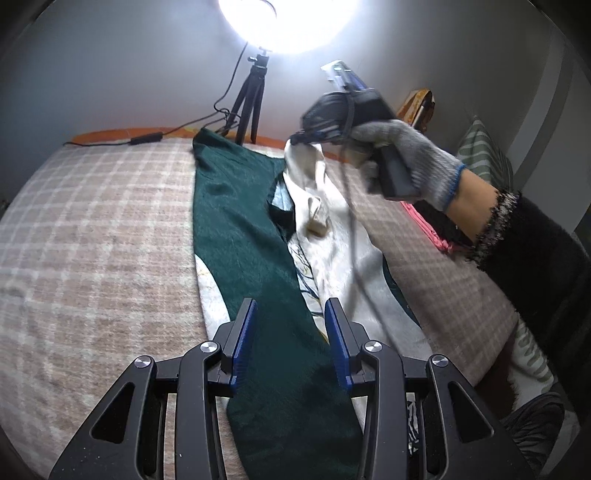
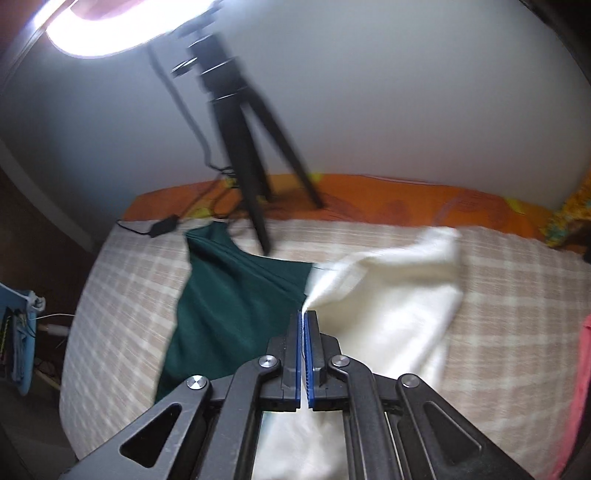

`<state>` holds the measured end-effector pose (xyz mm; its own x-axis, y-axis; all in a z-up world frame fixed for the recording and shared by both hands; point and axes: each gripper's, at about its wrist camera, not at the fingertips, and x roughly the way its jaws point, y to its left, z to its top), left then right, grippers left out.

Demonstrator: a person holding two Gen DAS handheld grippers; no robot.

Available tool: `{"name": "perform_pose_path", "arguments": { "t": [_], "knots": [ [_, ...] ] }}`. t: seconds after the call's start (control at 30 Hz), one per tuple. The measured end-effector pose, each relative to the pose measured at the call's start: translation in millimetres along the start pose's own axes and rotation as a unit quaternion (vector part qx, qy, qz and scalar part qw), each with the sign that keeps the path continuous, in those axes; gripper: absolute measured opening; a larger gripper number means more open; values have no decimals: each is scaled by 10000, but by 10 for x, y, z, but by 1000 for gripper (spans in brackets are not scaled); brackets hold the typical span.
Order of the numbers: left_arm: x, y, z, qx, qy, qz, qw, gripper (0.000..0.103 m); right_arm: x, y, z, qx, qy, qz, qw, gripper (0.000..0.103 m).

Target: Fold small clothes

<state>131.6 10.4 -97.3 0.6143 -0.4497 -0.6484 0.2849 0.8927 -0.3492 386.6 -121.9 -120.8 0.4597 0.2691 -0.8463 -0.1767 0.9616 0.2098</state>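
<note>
Left gripper: my left gripper [image 1: 291, 314] sits at the bottom middle of the left view. Its blue pads stand apart. The green cloth runs between them, and I cannot tell if they press on it.
Right gripper: my right gripper [image 2: 305, 325] is at the bottom middle of the right view. Its pads are squeezed together on an edge of the white cloth. In the left view I see it at the upper right, held by a hand in a grey glove [image 1: 406, 155].
Green cloth: the green cloth [image 1: 243, 221] lies long and flat down the middle of the left view, on the checked blanket [image 1: 96, 236].
White cloth: the white cloth [image 2: 388, 306] is joined to the green one and lies on its right side. One corner is lifted up to the right gripper.
Lamp: a bright round lamp [image 1: 288, 22] shines at the top, on a black tripod [image 1: 247, 110] at the far edge of the bed.
Pink thing: a pink thing [image 2: 580, 387] shows at the right edge of the right view.
</note>
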Motion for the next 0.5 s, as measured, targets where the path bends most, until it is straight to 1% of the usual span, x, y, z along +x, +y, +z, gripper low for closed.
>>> {"name": "perform_pose_path", "arguments": {
  "t": [0.07, 0.1, 0.13, 0.17, 0.2, 0.23, 0.27, 0.33, 0.37, 0.4, 0.47, 0.5],
  "knots": [
    [-9, 27, 17, -28, -27, 37, 10000, 36, 131, 126, 54, 90, 47, 142, 9998, 0],
    [-10, 55, 26, -83, -37, 37, 10000, 36, 189, 175, 66, 217, 60, 307, 9993, 0],
    [-9, 73, 30, -105, -40, 40, 9999, 36, 197, 205, 46, 337, 29, 519, 9981, 6],
    [-4, 89, 34, -109, -38, 63, 9999, 36, 223, 223, 56, 463, 20, 786, 9958, 15],
    [1, 92, 34, -104, -33, 84, 9999, 36, 241, 236, 70, 606, 55, 1044, 9927, 28],
    [5, 104, 29, -113, -30, 102, 9999, 36, 221, 235, 65, 683, 6, 1201, 9904, 45],
    [7, 114, 25, -127, -25, 97, 9999, 36, 175, 237, 62, 690, -94, 1239, 9898, 46],
    [-1, 126, 13, -135, -13, 92, 9999, 36, 69, 238, 51, 513, -208, 1177, 9915, 46],
    [-5, 128, 7, -134, -12, 85, 9999, 36, -21, 200, 12, 421, -246, 1000, 9938, 46],
    [-13, 128, 1, -139, -8, 69, 9999, 36, -71, 163, -22, 383, -273, 912, 9947, 46],
    [-27, 122, 3, -140, -16, 38, 9999, 36, -169, 33, -160, 388, -262, 791, 9958, 45],
    [-38, 111, 4, -127, -25, 25, 9999, 36, -213, -41, -282, 431, -213, 720, 9962, 45]
  ]
}}
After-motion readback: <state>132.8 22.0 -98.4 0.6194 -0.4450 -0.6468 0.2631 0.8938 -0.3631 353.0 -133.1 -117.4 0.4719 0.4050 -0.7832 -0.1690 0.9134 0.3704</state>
